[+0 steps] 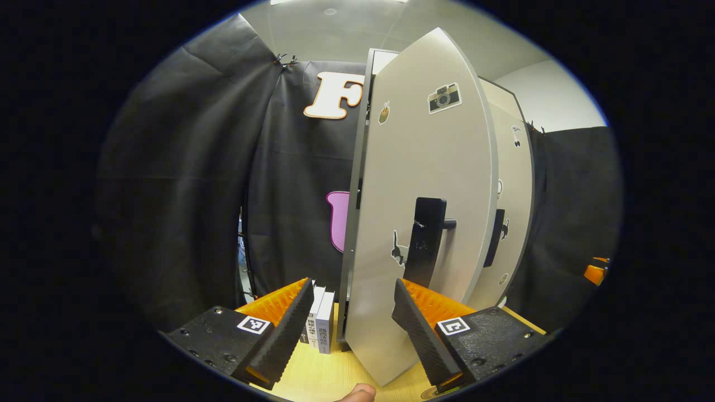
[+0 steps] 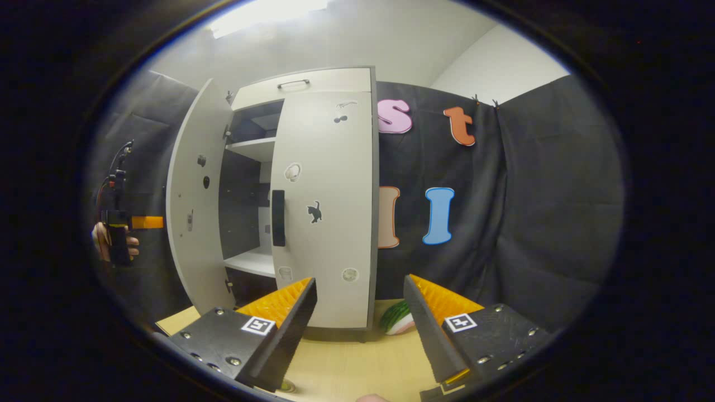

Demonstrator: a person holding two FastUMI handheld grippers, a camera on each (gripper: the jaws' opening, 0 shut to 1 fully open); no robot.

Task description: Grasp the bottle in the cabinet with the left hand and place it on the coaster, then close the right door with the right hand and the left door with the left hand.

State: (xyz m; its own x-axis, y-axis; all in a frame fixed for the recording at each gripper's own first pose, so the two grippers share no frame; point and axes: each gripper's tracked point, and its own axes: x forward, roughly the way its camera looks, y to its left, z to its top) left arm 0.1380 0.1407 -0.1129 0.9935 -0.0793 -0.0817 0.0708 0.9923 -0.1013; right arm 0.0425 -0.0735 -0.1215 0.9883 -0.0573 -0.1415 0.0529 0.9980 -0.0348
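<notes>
Grey left cabinet door [image 1: 424, 184] with a black handle [image 1: 425, 240] stands ajar just ahead of the released left tongs [image 1: 353, 318]. Beyond the released right tongs [image 2: 360, 321], the grey right door [image 2: 327, 206] sits closed.

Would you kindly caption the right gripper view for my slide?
Open right tool faces the cabinet: right door shut, left door ajar, left tool beside it.

- Hidden behind the half-open left door [image 1: 424, 223]: most of the cabinet [image 2: 246, 184] interior.
- Partly covered by the right gripper [image 2: 360, 324] finger: striped green object [image 2: 397, 317], unidentifiable.
- Cut by the edge: books [image 1: 321, 326], fingertip [image 1: 357, 395].
</notes>
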